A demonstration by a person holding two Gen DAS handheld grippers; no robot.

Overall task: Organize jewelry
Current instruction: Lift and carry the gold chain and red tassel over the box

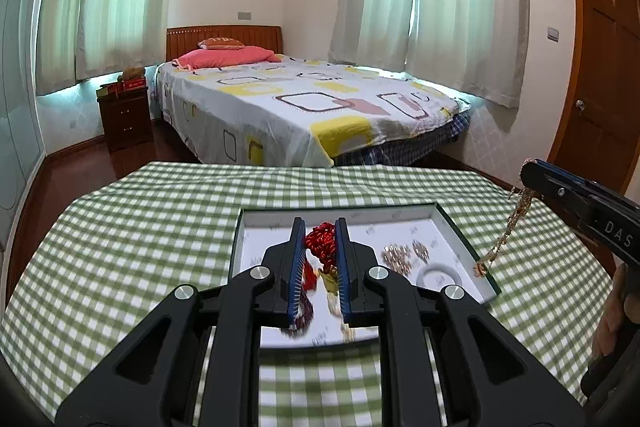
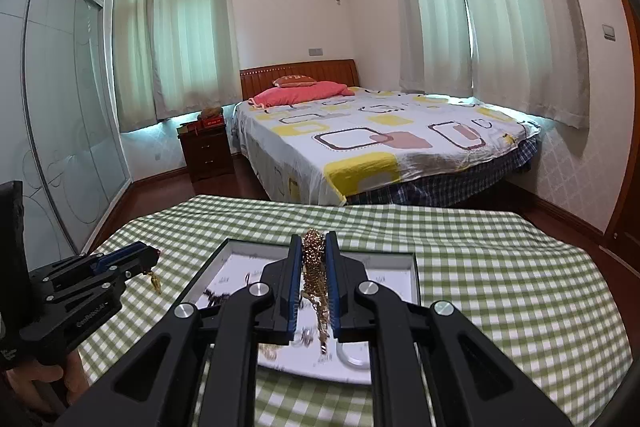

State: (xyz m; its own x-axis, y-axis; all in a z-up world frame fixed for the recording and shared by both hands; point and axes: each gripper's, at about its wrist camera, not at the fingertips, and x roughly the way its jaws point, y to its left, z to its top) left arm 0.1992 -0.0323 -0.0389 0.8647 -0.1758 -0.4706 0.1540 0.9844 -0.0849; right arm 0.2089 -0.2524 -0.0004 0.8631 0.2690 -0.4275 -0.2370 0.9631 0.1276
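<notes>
From the left wrist view, my left hand-held gripper is pinched narrow on a red knotted cord ornament, whose gold charm dangles below the pads. I judge the grip sits on the knot because it is the bulkiest part, so the loose tail can hang free above the white-lined box tray without snagging. In the tray, toward four o'clock of my jaws, lie a copper-coloured beaded cluster and a pale bangle, both untouched. At three o'clock the right hand-held gripper carries a gold chain that trails down to the tray's right rim. The tray rests on the green checked worktop.

From the right wrist view, my right hand-held gripper is clamped almost fully closed on the bunched gold chain; gathering it midway seems meant to keep the links from tangling as it hangs over the box tray. At nine o'clock the left hand-held gripper holds its piece, the gold charm hanging over the worktop, just outside the tray's left edge. Both pieces look lifted out for sorting.
</notes>
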